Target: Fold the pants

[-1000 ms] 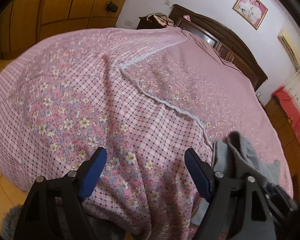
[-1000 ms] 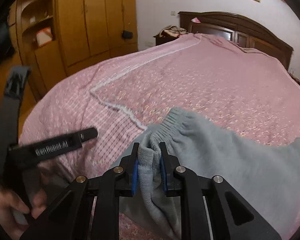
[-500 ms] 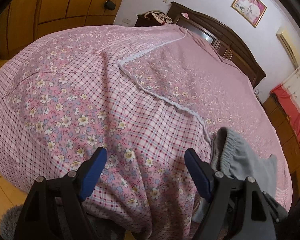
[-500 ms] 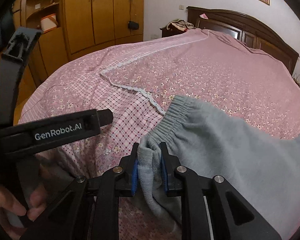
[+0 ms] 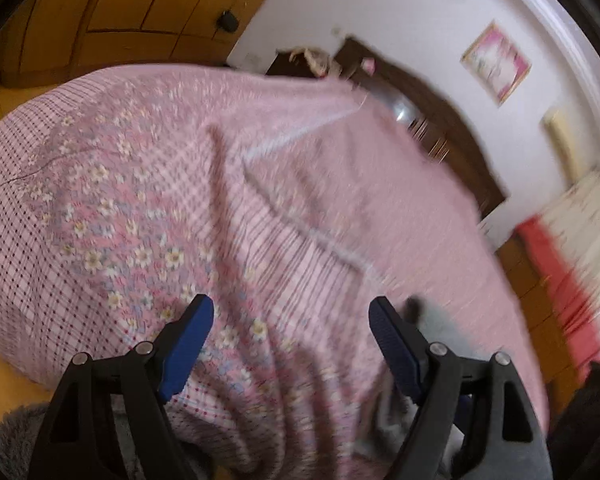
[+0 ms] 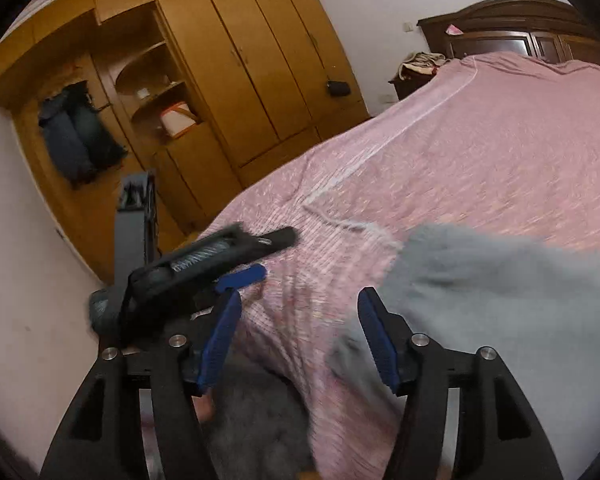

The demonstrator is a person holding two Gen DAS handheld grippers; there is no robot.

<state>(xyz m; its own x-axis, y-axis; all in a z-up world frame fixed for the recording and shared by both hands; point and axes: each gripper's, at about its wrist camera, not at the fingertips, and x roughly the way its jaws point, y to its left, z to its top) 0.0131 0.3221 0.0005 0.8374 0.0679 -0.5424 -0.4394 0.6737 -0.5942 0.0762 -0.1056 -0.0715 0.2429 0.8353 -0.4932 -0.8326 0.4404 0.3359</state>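
The grey pants (image 6: 500, 300) lie loose on the pink bed cover (image 6: 480, 152), waistband end toward me. My right gripper (image 6: 299, 300) hovers at the bed's near edge, its jaws opening. Only bed cover shows between its blue pads, and a grey corner of the pants sits just beside the right finger (image 6: 380, 344). My left gripper (image 5: 290, 312) stands wide open over the checked, flowered part of the cover (image 5: 140, 220), holding nothing. A patch of the pants (image 5: 440, 324) peeks out behind its right finger. In the right wrist view the left gripper (image 6: 266, 256) shows at the left, blurred.
A wooden wardrobe (image 6: 240, 60) fills the left, with dark clothes (image 6: 76, 132) hanging on it. A dark headboard (image 6: 520, 28) and a nightstand with clutter (image 6: 420, 64) stand at the far end. A grey rug (image 5: 12, 432) lies on the floor. Red fabric (image 5: 560, 280) sits to the right.
My right gripper let go of the pants' waistband, spread its jaws and swung left. The pants settled on the bed. The left gripper shifted and rolled, still open.
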